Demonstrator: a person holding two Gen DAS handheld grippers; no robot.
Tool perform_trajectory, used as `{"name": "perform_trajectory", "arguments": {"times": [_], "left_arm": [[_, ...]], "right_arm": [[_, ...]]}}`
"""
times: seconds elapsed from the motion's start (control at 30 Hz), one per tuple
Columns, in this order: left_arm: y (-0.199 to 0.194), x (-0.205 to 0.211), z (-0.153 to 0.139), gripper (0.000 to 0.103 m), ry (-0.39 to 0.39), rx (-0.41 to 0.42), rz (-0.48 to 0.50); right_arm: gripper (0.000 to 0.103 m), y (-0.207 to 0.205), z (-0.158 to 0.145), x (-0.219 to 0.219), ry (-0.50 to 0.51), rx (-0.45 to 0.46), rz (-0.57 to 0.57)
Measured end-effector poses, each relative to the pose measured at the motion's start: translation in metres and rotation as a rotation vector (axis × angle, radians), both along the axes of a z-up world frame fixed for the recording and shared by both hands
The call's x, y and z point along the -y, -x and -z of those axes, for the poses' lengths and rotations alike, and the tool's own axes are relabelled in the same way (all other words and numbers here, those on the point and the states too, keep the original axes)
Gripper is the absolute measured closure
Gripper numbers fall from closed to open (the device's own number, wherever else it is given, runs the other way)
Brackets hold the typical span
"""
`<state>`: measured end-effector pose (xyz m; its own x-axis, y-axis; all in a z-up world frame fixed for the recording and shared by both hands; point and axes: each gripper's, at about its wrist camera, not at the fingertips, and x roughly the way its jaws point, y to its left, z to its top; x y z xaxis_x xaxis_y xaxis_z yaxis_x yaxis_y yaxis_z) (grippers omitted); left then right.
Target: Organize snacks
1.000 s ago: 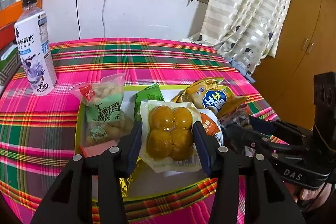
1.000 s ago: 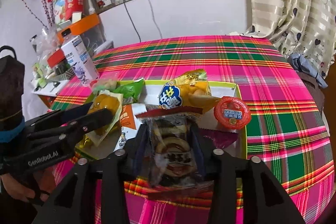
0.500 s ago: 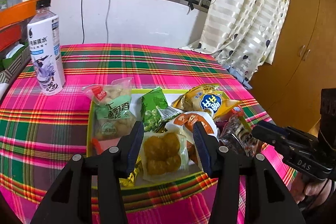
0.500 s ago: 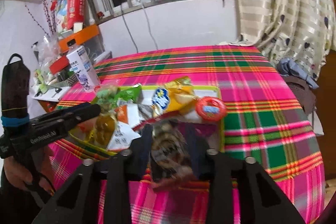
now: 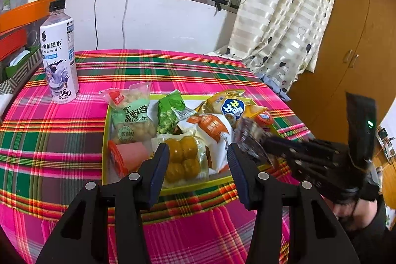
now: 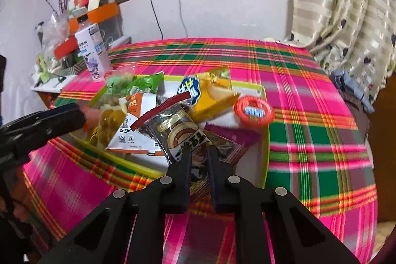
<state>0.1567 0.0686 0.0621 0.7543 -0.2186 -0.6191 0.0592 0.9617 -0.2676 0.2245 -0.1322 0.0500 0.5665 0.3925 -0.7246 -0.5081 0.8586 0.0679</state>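
Landmark: yellow-rimmed tray [image 5: 105, 140] on the plaid tablecloth [image 5: 49, 145].
- Left of tray: drink bottle [image 5: 59, 61].
- Near edge: my left gripper [image 5: 198, 160], jaws half open, straddling the yellow-ball packet [image 5: 183, 160] without pressing.
- Right part: my right gripper [image 6: 199, 155] pinched on the dark cookie packet [image 6: 183, 135]; orange round snack [image 6: 253, 111] beyond.

Both fisheye wrist views look forward and down along their own fingers from close above the near table edge toward the barred window at twelve o'clock, sharing the yellow-rimmed tray [image 5: 105, 140] [image 6: 266, 140], with the bottle [image 5: 59, 61] [image 6: 92, 51] at ten o'clock in both.
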Motion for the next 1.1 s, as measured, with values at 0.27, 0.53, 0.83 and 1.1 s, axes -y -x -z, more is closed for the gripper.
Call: {"name": "perform_trajectory", "arguments": {"times": [0.27,0.53,0.83,1.1], "left_arm": [[0.000,0.005,0.004,0.053,-0.007,-0.024,0.006],[0.009,0.010,0.011,0.053,-0.024,-0.057,0.011],[0.026,0.019,0.018,0.053,-0.042,-0.092,0.002],[0.042,0.033,0.025,0.053,-0.078,-0.119,-0.026]], "right_arm": [[0.091,-0.007,0.004,0.003,0.041,0.009,-0.016],[0.085,0.009,0.007,0.014,0.076,0.007,-0.023],[0.073,0.036,-0.008,0.021,0.014,0.017,-0.023],[0.055,0.063,-0.011,0.028,-0.024,-0.012,0.019]]}}
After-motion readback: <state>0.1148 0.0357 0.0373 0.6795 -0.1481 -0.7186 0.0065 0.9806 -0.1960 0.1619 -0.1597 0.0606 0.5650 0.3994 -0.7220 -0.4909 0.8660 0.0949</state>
